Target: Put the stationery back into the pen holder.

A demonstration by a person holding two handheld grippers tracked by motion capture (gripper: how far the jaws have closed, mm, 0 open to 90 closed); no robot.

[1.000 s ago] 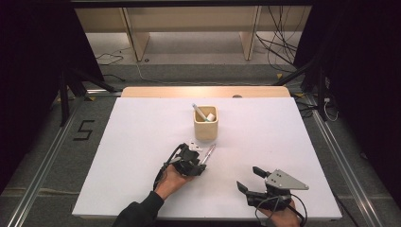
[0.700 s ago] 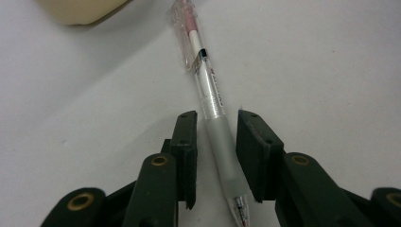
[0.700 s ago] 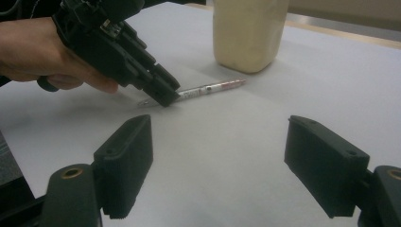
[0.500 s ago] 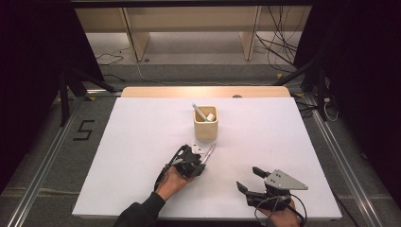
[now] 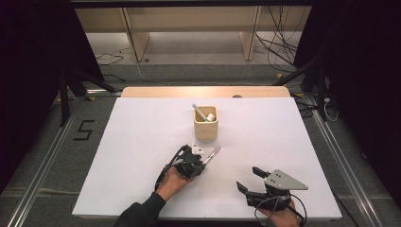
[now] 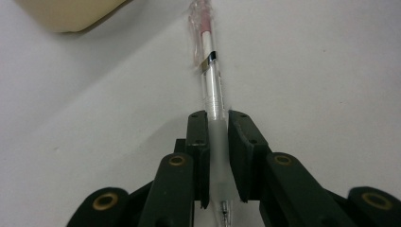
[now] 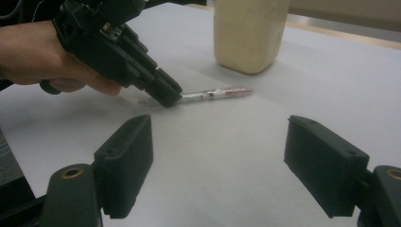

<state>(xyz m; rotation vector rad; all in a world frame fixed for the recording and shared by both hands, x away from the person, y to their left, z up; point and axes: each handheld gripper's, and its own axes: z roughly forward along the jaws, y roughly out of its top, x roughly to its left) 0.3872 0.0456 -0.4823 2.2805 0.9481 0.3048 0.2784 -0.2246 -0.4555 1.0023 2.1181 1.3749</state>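
Note:
A clear pen (image 6: 208, 71) with red ink lies on the white table (image 5: 142, 142), its far end pointing toward a beige cup (image 5: 205, 126). My left gripper (image 6: 217, 116) is shut on the pen's frosted grip, low over the table. In the high view the left gripper (image 5: 193, 163) sits just in front of the cup, with the pen (image 5: 212, 153) sticking out of it. My right gripper (image 5: 249, 178) stands open near the table's front right, nothing between its jaws. From the right gripper view (image 7: 217, 151) I see the left gripper (image 7: 123, 52), the pen (image 7: 215, 94) and the cup (image 7: 248, 33) ahead.
The cup holds another pen (image 5: 197, 111) and a white object (image 5: 210, 116). A wooden strip (image 5: 203, 91) runs along the table's far edge. Cables lie on the floor (image 5: 279, 56) beyond it.
My left gripper has edged slightly right and forward along the pen. The right gripper has stayed put.

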